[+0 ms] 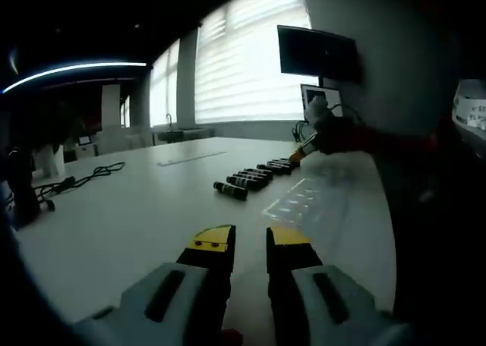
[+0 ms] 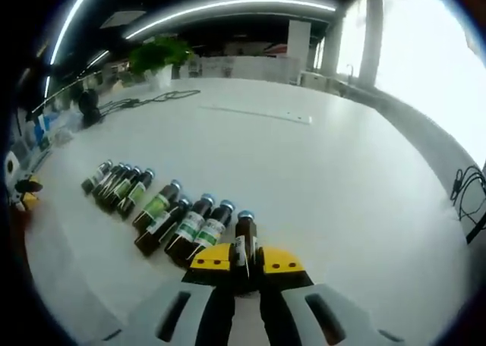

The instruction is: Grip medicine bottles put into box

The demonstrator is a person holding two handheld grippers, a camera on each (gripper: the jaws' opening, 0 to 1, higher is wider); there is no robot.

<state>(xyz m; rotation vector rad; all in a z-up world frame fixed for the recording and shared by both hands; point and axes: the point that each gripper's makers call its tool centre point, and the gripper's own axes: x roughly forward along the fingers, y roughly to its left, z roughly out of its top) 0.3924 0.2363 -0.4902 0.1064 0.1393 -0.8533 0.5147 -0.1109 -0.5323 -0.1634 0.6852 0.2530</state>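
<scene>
Right tongs (image 2: 246, 261) clamp bottle (image 2: 244, 240) | left tongs (image 1: 250, 238) parted, empty | clear tray (image 1: 300, 198) on table (image 1: 137, 209)

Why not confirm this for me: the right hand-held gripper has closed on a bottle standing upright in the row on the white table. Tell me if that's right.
Not quite. In the right gripper view the right hand-held gripper has closed on a bottle that lies on its side, not upright, at the end of the row on the white table.

An office: a long white conference table (image 2: 304, 171), a wall-mounted monitor (image 1: 319, 51), blinds-covered windows (image 1: 247, 54), and ceiling light strips (image 2: 228, 6).
</scene>
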